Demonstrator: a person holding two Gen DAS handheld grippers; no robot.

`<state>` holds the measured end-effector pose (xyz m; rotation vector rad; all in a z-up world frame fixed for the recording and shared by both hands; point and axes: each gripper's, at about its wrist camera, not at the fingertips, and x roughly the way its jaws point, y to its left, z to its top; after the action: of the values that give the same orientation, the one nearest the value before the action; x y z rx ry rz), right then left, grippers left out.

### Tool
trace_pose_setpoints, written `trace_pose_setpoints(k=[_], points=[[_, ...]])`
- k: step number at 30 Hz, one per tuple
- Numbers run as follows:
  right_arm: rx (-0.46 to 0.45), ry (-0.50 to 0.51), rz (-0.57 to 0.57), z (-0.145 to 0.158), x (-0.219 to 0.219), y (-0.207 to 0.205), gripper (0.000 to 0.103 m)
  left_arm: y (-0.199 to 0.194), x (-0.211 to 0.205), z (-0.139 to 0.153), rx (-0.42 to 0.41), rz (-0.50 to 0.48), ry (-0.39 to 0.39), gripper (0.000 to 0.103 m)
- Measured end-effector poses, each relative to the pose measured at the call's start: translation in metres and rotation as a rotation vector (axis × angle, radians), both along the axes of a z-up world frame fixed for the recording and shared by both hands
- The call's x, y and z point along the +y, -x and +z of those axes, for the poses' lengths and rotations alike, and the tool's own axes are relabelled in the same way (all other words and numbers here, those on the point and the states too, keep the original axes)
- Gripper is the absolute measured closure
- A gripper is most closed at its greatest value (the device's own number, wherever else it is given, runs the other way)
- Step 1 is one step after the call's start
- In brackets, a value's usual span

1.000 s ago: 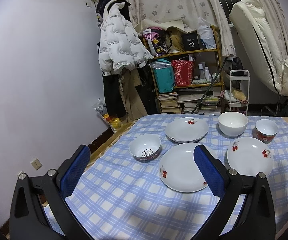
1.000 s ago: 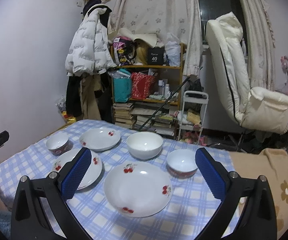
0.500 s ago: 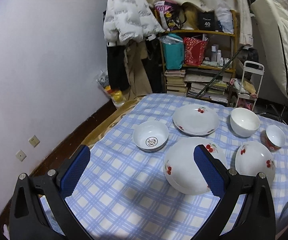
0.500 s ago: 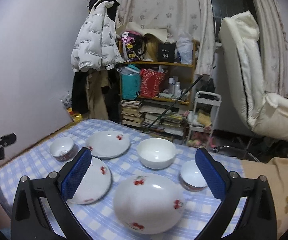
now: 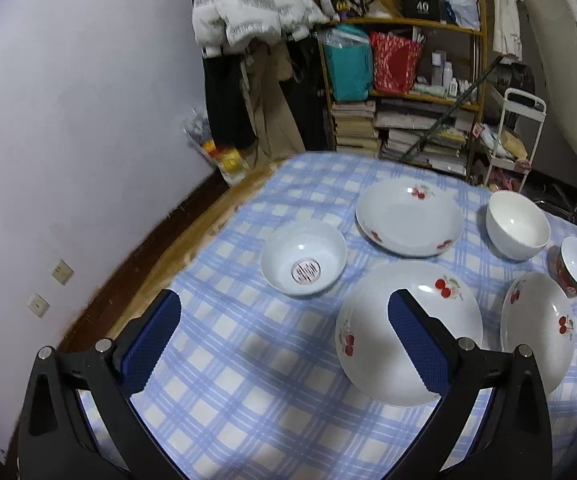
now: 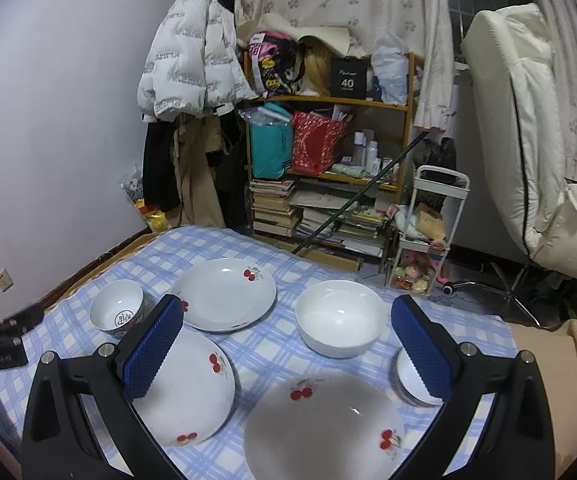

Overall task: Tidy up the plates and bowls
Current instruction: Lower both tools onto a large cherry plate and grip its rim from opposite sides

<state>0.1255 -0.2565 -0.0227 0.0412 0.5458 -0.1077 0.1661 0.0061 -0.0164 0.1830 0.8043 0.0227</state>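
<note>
Both grippers have dipped closer to the worktop (image 5: 248, 380).
Left gripper (image 5: 284, 344) and right gripper (image 6: 286, 346) gape empty above cherry plates (image 6: 320, 432).

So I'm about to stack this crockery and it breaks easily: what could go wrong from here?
The cherry plates lie flat on the checked cloth, so an open gripper may slip off a rim. The small bowl sits near the table's right edge and could be knocked off.

Tablecloth (image 5: 248, 380) blue-white check – plates (image 6: 224, 294) white w/ red cherries – hand-held gripper pads (image 6: 154, 346) blue
</note>
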Motion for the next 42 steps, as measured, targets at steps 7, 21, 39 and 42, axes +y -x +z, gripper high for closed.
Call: trace_pose_setpoints(k=[7,21,39,42], points=[[0.062,0.013,0.044,-0.025,0.01,-0.034,0.0,-0.022,0.008,-0.04,0.102,0.003,0.051,0.001],[0.265,0.058,0.136,-0.098,0.045,-0.085,0.003,-0.056,-0.01,-0.106,0.309,-0.039,0.027,0.001],[0.452,-0.032,0.203,-0.16,0.046,-0.105,0.056,-0.067,-0.017,-0.14,0.422,-0.061,0.067,0.02],[0.471,-0.032,0.208,-0.166,0.047,-0.107,0.071,-0.069,-0.016,-0.145,0.446,-0.054,0.087,0.029]])
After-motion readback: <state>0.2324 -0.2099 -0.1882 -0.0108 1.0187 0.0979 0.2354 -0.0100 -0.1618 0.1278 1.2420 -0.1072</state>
